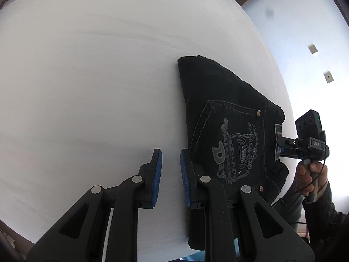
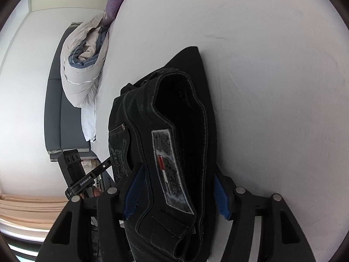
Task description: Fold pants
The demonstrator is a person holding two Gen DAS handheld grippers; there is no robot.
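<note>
The black jeans (image 1: 220, 118) lie folded into a compact bundle on the white bed sheet (image 1: 87, 76), back pocket with grey embroidery facing up. My left gripper (image 1: 171, 170) is open and empty, its blue pads just left of the bundle's near edge. My right gripper (image 1: 280, 147) grips the waistband at the bundle's right side, by the grey label. In the right wrist view the right gripper (image 2: 176, 194) is shut on the thick waistband (image 2: 174, 163), with the jeans filling the space between its blue pads. The left gripper (image 2: 87, 174) shows at lower left.
A rolled grey-white duvet (image 2: 85, 65) and a purple cushion (image 2: 114, 6) lie at the bed's far edge. A dark grey headboard or bench (image 2: 54, 109) stands beyond it. The bed's edge runs close behind the right gripper (image 1: 285, 109).
</note>
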